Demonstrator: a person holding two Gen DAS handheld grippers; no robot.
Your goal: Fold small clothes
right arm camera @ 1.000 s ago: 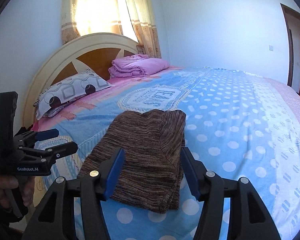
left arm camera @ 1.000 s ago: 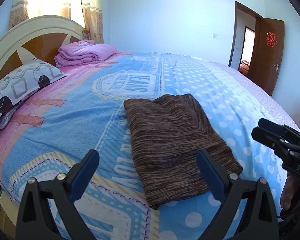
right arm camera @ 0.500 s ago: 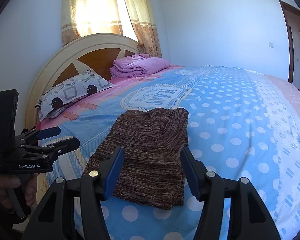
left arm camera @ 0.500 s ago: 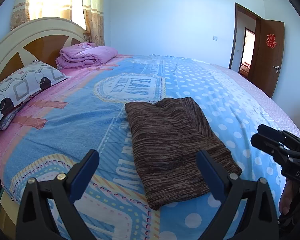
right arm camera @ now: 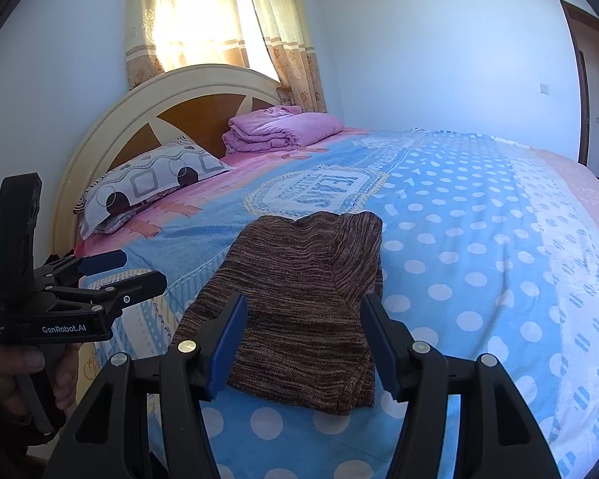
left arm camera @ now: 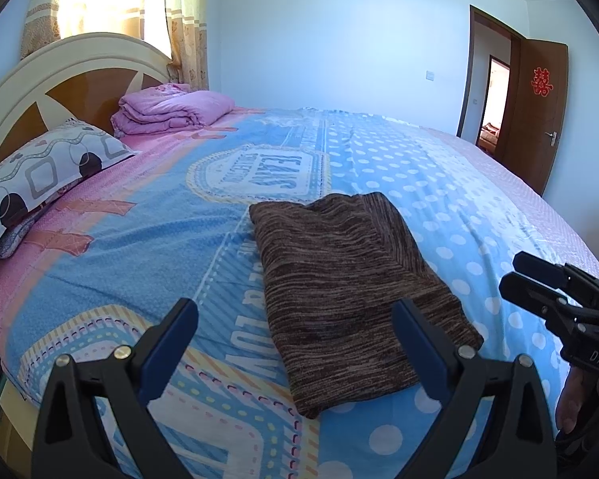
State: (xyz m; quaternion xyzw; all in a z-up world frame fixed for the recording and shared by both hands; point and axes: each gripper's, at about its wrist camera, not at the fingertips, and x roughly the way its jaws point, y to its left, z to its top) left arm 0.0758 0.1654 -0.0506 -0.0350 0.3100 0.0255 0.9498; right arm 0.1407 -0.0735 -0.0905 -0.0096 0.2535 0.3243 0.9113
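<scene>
So the bed fills pretty much the whole room, covered in a blue polka-dot and pink printed blanket. Folded brown knit garment lies flat near the close edge. Both the left gripper and right gripper hover just short of it, jaws spread, pinching nothing. Far left there's a cream headboard, a patterned pillow and a folded pink quilt. Sunlit curtains behind, open wooden door far right.
</scene>
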